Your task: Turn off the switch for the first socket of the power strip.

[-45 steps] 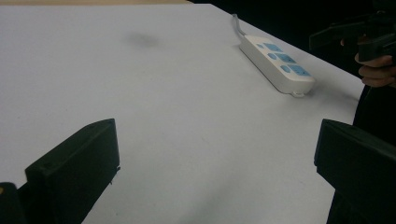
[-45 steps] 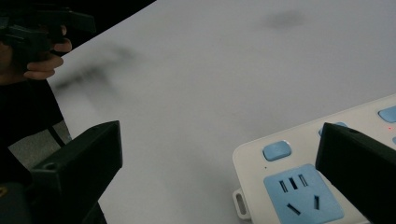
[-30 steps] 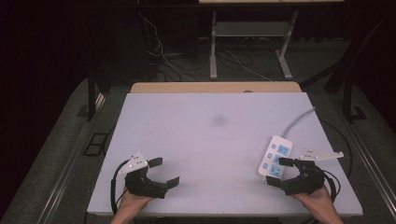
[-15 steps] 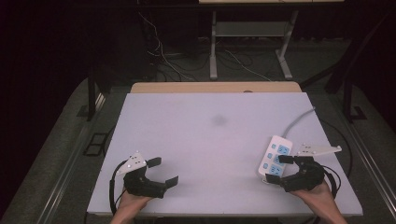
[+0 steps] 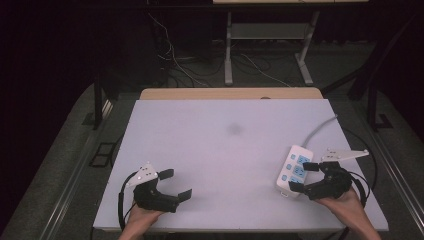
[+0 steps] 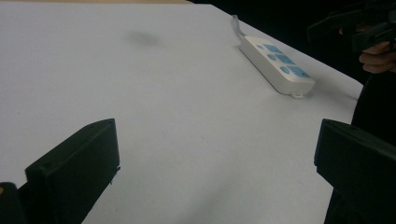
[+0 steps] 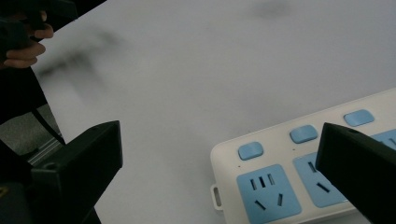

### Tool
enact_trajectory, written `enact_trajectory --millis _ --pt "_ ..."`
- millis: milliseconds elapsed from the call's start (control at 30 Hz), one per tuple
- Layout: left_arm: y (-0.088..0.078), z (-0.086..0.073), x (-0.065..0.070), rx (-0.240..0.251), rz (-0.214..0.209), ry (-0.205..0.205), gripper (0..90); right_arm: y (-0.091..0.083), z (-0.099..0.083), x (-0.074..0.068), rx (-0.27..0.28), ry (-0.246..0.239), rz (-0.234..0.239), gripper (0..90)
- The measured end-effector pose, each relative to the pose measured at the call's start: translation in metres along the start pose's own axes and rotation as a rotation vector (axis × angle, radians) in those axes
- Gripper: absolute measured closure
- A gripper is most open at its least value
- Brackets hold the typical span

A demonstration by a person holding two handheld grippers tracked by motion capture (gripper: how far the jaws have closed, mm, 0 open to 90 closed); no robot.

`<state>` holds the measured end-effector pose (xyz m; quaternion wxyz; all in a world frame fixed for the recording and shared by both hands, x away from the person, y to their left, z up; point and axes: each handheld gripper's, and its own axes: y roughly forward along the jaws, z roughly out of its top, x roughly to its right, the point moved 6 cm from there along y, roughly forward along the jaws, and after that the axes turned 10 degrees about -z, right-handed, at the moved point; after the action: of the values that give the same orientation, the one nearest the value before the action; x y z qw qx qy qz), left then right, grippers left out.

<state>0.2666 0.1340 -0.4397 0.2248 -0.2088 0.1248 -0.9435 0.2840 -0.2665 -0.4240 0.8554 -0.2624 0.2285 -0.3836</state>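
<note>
- The right gripper (image 5: 306, 176) hovers at the near end of the white plastic power strip with blue sockets (image 5: 294, 169), fingers spread wide, gripping nothing.
- The strip lies flat by the right edge of the white table (image 5: 210, 150).
- Likely a grasp: I'd straddle the strip's narrow width squarely.
- The left gripper (image 5: 177, 184) is wide too, empty, well apart.
- No containers here.

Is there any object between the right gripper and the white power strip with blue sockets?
Nothing visible. The right gripper is open right beside the white power strip with blue sockets; only bare white table surrounds it.
</note>
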Motion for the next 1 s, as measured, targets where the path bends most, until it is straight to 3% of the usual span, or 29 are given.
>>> enact_trajectory --millis 1000 --pt "0.001 -0.001 -0.002 0.004 -0.002 -0.003 0.0 -0.006 0.029 0.025 -0.079 -0.034 -0.030 0.4"
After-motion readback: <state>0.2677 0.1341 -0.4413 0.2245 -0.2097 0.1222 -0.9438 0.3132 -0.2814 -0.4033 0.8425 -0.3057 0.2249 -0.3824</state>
